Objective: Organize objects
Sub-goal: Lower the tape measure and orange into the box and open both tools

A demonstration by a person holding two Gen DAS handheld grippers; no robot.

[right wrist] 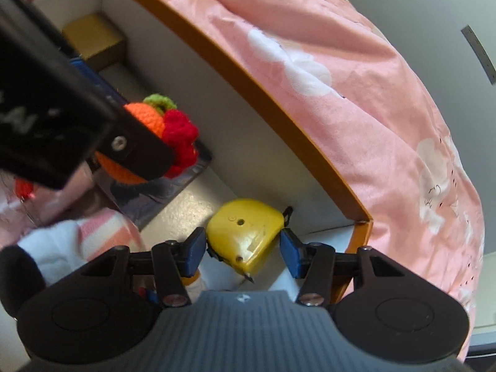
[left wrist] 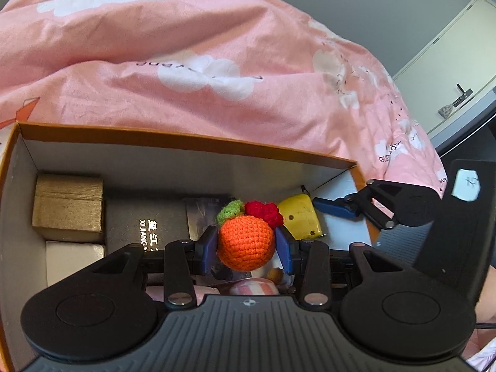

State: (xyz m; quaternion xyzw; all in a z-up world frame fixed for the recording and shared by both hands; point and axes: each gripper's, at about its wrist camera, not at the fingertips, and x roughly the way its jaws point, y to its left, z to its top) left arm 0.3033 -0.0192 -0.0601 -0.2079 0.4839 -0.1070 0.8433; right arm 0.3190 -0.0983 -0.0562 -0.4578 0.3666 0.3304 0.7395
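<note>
My left gripper [left wrist: 246,245] is shut on an orange crocheted ball [left wrist: 246,243] with a green tuft and a red knitted cluster on top. It hangs inside an orange-rimmed cardboard box [left wrist: 186,138]. In the right wrist view the same crocheted ball [right wrist: 145,114] shows behind the left gripper's black finger [right wrist: 136,152]. My right gripper [right wrist: 243,238] is shut on a yellow tape measure [right wrist: 245,232], tilted near the box's far right corner [right wrist: 361,217]. The left wrist view shows that tape measure [left wrist: 299,217] with one blue right finger [left wrist: 334,207] against its side.
In the box lie a gold box [left wrist: 68,206], a black lettered box [left wrist: 145,223], a white box [left wrist: 74,259], a dark booklet [right wrist: 161,192] and a pink-and-white striped soft thing [right wrist: 102,232]. A pink quilt [left wrist: 186,62] is heaped behind the box.
</note>
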